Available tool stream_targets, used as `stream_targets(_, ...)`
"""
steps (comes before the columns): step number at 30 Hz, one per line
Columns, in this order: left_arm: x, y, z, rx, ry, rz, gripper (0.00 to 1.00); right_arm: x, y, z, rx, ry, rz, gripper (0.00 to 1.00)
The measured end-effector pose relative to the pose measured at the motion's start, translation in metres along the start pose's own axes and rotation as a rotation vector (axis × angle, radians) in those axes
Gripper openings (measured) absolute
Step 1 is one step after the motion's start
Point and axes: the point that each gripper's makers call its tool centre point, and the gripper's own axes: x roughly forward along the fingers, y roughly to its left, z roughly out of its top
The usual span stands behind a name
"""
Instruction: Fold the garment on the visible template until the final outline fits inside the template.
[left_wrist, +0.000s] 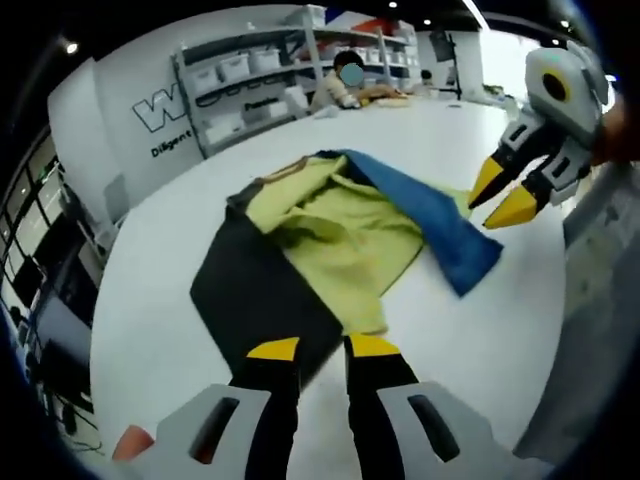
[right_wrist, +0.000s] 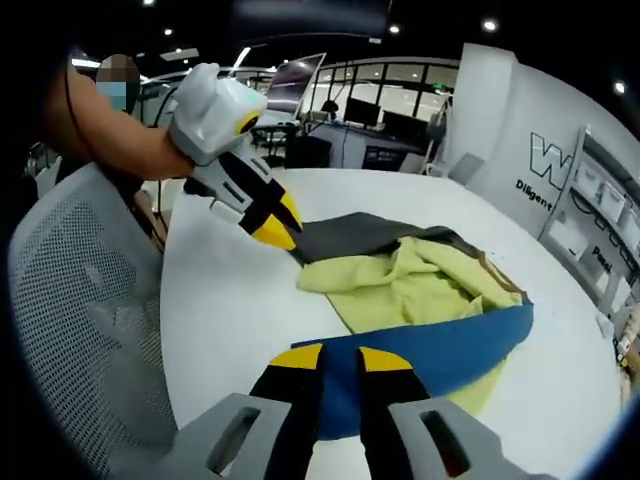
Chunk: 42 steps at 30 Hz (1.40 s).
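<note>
- In the left gripper view I see my left gripper at the bottom centre, its yellow-tipped jaws slightly apart and holding nothing, the tips over the near edge of the garment.
- The garment lies crumpled in the middle of the white table: yellow-green cloth bunched up, a blue band running to the right of it, a dark panel to the left. I cannot pick out a template.
- The right gripper enters at the upper right of that view, jaws parted, tips just beside the blue band's edge.
- In the right gripper view my right gripper sits at the bottom centre, jaws released, tips over the blue band.
- There the left gripper hovers at the upper left, next to the dark panel; I cannot tell whether it touches.
- A mesh chair fills the left side, and shelving stands at the top of the left gripper view.
</note>
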Motion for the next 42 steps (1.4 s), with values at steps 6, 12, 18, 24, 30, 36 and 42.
stream_targets(6,0.004,0.001,-0.004,0.041,0.019,-0.001,0.13,0.010,0.017,-0.009,-0.028,0.037,0.062,0.12)
stream_targets(12,0.007,0.000,-0.007,0.035,0.025,-0.005,0.13,0.022,0.027,-0.016,-0.034,0.067,0.098,0.12)
stream_targets(18,0.006,0.001,-0.008,0.024,0.023,-0.006,0.13,0.032,0.023,-0.024,0.008,0.093,0.102,0.12)
stream_targets(24,0.005,0.002,-0.007,0.021,0.016,-0.013,0.13,0.034,0.024,-0.032,0.042,0.111,0.110,0.12)
stream_targets(30,0.010,-0.003,-0.013,0.018,0.029,-0.038,0.15,0.034,0.023,-0.031,0.059,0.100,0.113,0.12)
stream_targets(36,0.013,-0.004,-0.009,0.062,0.019,-0.044,0.11,0.034,0.024,-0.031,0.057,0.096,0.111,0.13)
stream_targets(42,0.022,-0.001,-0.019,0.067,0.069,-0.054,0.07,0.033,0.024,-0.031,0.058,0.096,0.114,0.13)
